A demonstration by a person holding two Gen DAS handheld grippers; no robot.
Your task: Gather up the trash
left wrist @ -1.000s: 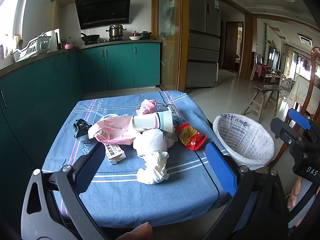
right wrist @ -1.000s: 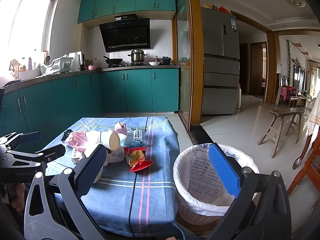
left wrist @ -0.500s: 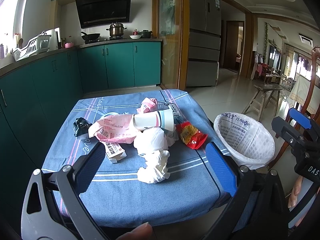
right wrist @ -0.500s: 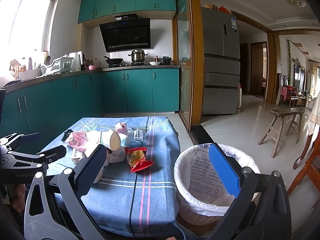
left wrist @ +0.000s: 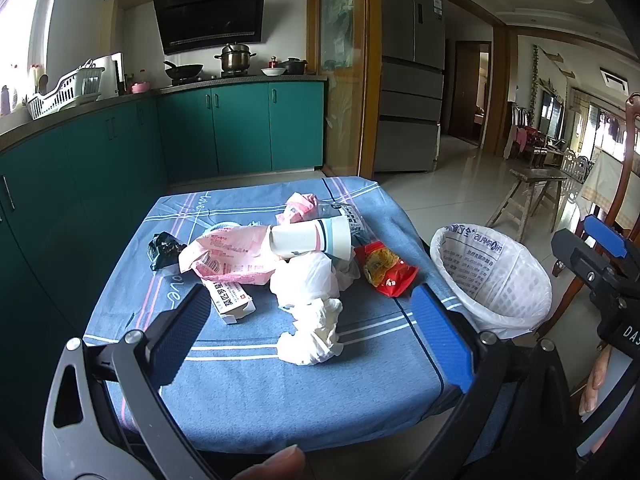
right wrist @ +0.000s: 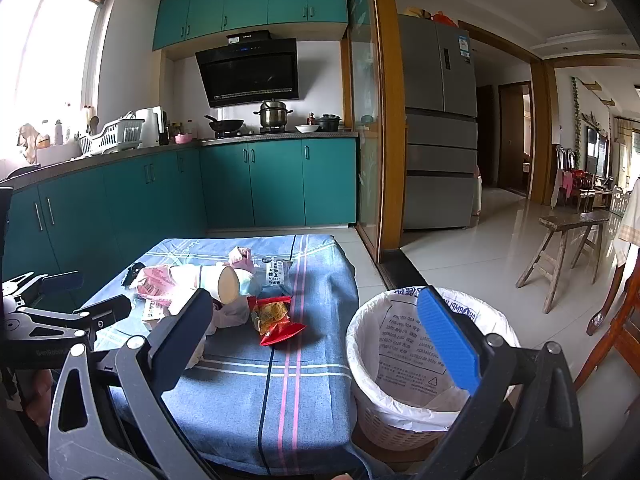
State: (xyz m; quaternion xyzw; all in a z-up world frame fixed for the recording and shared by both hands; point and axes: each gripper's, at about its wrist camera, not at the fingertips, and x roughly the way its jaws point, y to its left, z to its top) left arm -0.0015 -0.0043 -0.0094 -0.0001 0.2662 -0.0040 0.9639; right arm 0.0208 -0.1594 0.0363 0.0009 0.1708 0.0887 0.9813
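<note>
A heap of trash lies on the blue tablecloth [left wrist: 248,384]: a crumpled white tissue [left wrist: 314,334], a white plastic bag [left wrist: 306,276], a paper cup [left wrist: 312,236] on its side, a pink wrapper [left wrist: 232,256], a small white box [left wrist: 232,302], a red snack packet [left wrist: 386,268], a black wad [left wrist: 164,248]. A bin with a white liner [left wrist: 490,276] stands right of the table. My left gripper [left wrist: 310,344] is open and empty, near the table's front edge, facing the tissue. My right gripper [right wrist: 316,340] is open and empty, between the table and the bin [right wrist: 404,360].
Teal kitchen cabinets [left wrist: 240,128] run along the left and the back. A fridge [left wrist: 412,100] stands behind the glass partition. A wooden stool [right wrist: 568,248] and chairs stand on the tiled floor to the right.
My left gripper has eased slightly forward towards the trash heap. My right gripper has hardly moved. Both stay open.
</note>
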